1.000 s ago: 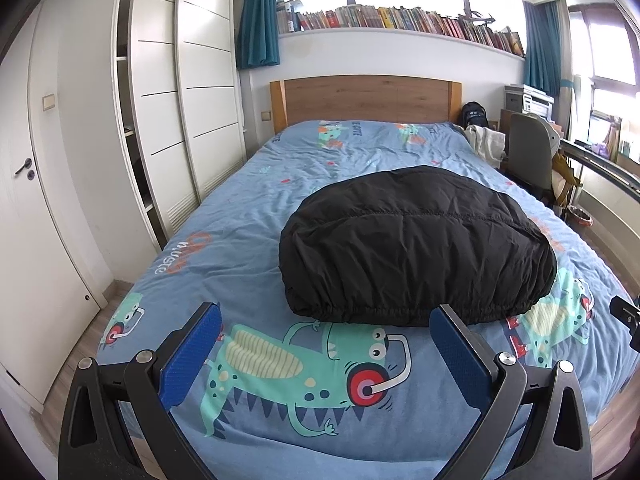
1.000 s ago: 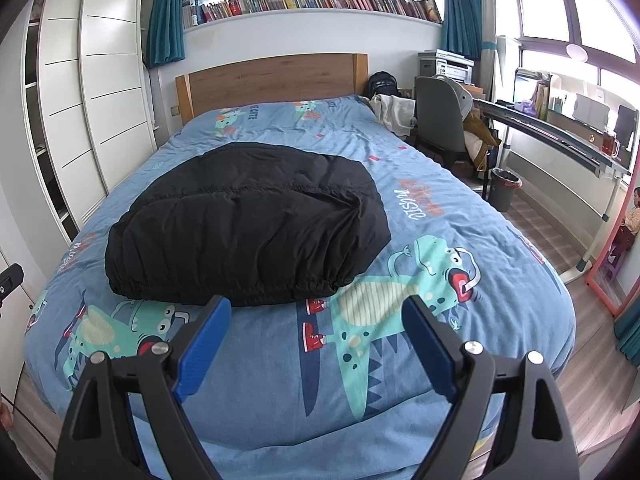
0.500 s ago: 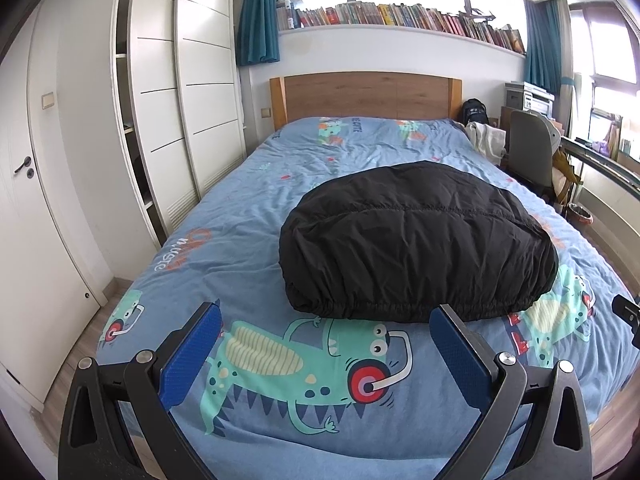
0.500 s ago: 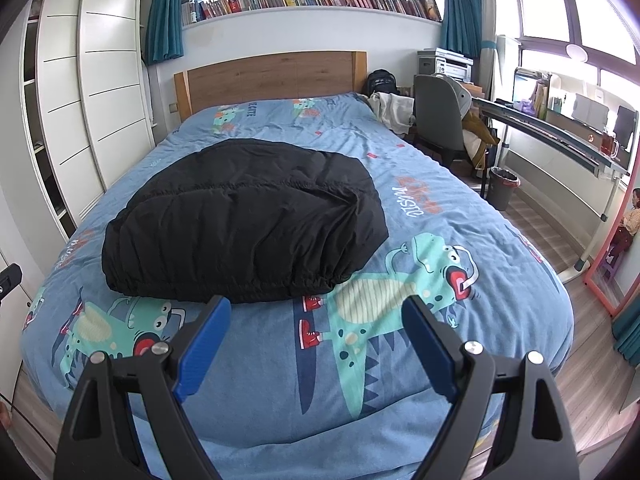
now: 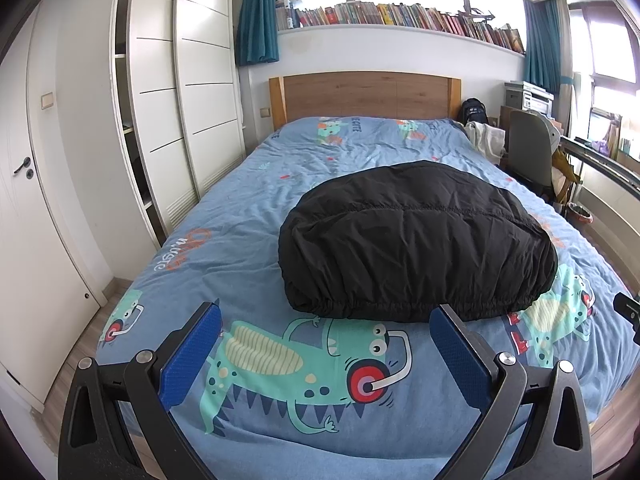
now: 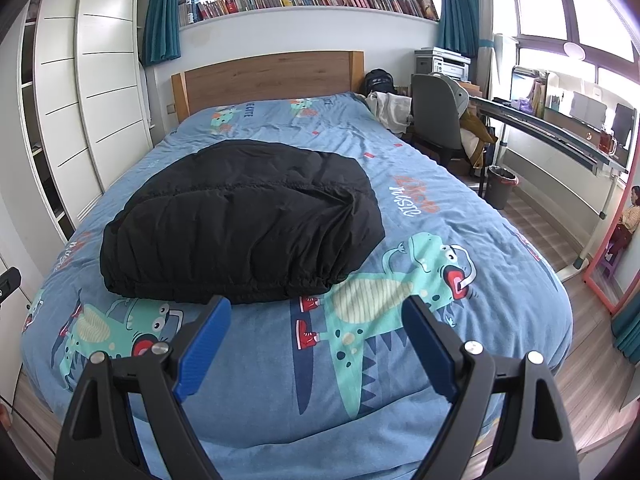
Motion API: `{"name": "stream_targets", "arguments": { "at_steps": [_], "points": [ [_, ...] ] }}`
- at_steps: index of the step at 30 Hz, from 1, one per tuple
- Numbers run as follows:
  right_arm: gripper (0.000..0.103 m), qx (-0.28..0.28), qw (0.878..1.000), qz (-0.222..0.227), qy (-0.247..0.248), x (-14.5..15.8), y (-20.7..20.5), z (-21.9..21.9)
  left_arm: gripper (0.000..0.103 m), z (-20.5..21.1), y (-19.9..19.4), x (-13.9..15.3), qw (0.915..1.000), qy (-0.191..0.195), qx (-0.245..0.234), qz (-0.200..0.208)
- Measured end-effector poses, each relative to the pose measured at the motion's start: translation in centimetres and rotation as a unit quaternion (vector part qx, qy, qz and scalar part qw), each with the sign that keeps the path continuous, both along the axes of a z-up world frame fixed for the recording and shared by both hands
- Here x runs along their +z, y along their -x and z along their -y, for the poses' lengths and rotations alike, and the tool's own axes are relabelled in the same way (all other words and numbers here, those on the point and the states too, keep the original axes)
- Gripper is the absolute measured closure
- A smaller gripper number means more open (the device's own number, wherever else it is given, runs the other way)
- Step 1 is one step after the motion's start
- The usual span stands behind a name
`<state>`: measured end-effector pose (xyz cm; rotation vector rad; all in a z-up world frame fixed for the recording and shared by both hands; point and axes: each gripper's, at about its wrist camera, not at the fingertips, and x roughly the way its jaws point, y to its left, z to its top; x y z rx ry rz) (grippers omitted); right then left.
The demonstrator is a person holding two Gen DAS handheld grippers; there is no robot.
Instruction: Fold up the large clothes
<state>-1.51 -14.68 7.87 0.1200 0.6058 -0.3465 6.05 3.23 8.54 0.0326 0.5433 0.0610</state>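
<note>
A black puffy jacket lies folded in a rounded bundle on the blue dinosaur bedspread, its elastic hem toward me. It also shows in the right wrist view. My left gripper is open and empty, held above the foot of the bed, short of the jacket's hem. My right gripper is open and empty, also short of the hem, toward the jacket's right end.
A white wardrobe and door stand left of the bed. A wooden headboard is at the far end. A grey chair, desk and bin stand on the right.
Both grippers have drawn back and risen slightly from the bed; the jacket sits a little farther from the fingers. The jacket itself has not moved.
</note>
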Motion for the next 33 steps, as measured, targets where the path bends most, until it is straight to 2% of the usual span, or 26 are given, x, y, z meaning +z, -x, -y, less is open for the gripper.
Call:
{"name": "stream_targets", "arguments": {
  "at_steps": [33],
  "points": [
    [0.016, -0.003, 1.000, -0.002, 0.004, 0.15, 0.52, 0.26, 0.001, -0.13, -0.36, -0.69, 0.9998, 0.003, -0.011, -0.014]
  ]
}}
